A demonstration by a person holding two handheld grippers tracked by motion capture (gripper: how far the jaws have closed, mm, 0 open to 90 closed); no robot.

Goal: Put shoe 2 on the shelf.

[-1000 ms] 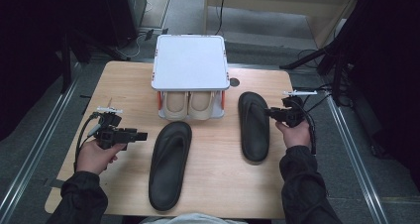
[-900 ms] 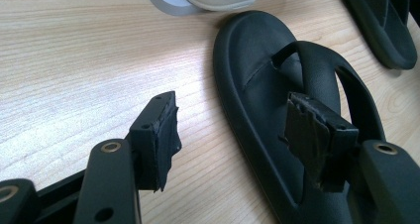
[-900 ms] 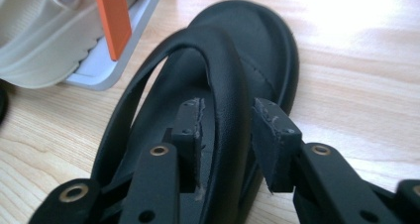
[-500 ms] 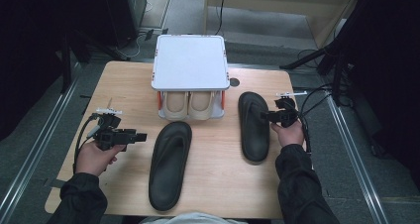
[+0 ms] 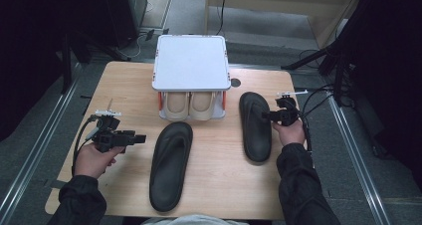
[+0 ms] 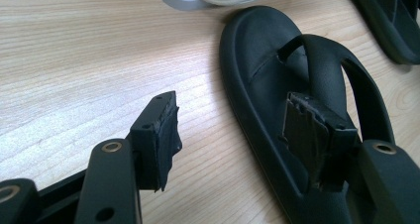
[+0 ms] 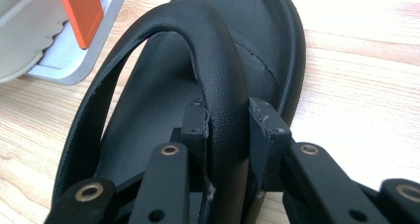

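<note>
Right hand-held gripper (image 7: 228, 135) closing on sandal strap (image 7: 218, 75) | left hand-held gripper (image 6: 237, 135) released | rack (image 5: 191, 65) beside

1. 2 sandals, left one (image 5: 170, 166) and right one (image 5: 255, 126): plain matte black, fine pebbled grain on the straps.
2. Table (image 5: 219, 185): pale wood, straight grain lines.
3. Rack (image 5: 191, 63): white top, light grey frame, orange posts.
4. Pair of shoes (image 5: 189, 105) under the rack: beige.
5. Left gripper (image 5: 140, 138) and right gripper (image 5: 265, 116): black, brass-coloured rivets.
6. Sleeves (image 5: 81, 205): black.
</note>
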